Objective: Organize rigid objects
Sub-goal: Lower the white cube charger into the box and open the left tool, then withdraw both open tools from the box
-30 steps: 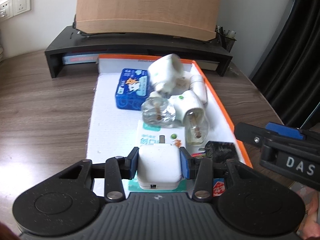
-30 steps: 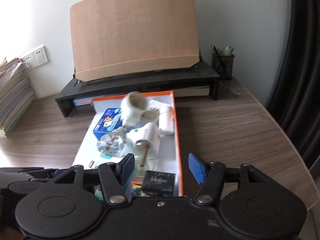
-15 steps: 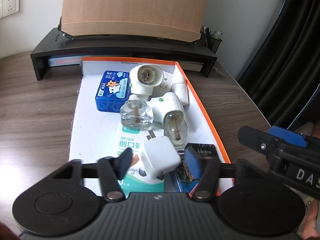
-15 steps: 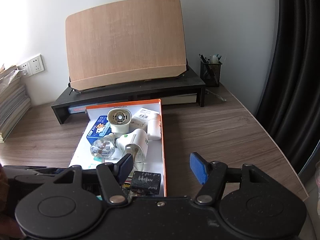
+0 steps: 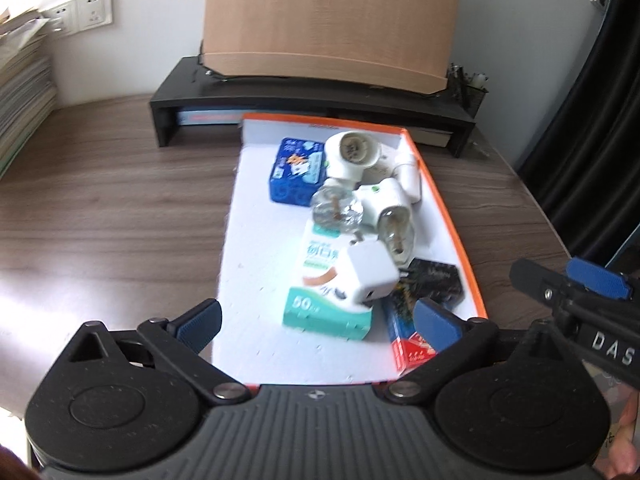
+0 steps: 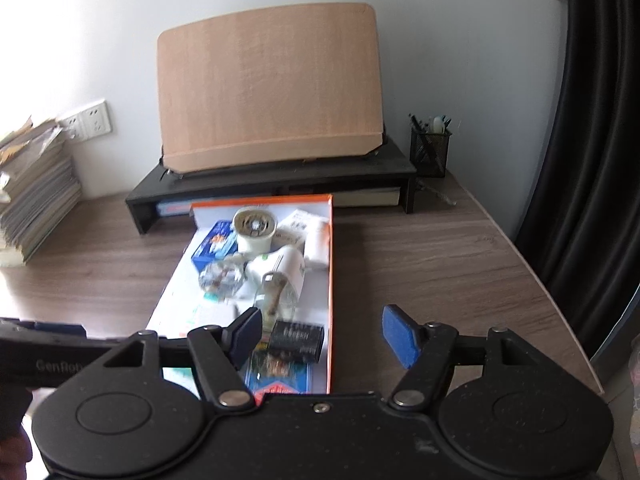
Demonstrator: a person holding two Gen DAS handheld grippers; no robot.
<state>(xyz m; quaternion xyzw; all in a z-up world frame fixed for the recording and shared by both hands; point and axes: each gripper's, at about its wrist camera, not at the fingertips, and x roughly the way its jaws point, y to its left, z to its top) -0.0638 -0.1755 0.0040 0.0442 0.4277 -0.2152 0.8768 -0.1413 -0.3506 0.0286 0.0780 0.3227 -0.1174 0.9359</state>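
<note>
1. While its jaws are opening, the left gripper [image 5: 316, 316] hangs released, nothing between them; the white charger [image 5: 370, 276] lies tilted on the teal box [image 5: 324, 288] in the orange tray [image 5: 448, 216], just beyond.
2. Opening too, the right gripper [image 6: 320, 338] holds nothing and sits over the tray's right rim.
3. Bare worktop [image 5: 112, 208] left of the tray offers room.

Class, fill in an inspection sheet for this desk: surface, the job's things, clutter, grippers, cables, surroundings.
Surface: wooden desk.
Job's things: white charger resting on a teal box inside the orange-edged tray, with a blue tin and black box.
Clutter: pen cup, paper stack.
Grippers: left gripper opening, empty; right gripper opening, empty.
Cables: nothing seen.
Surroundings: wall sockets, black curtain.
</note>
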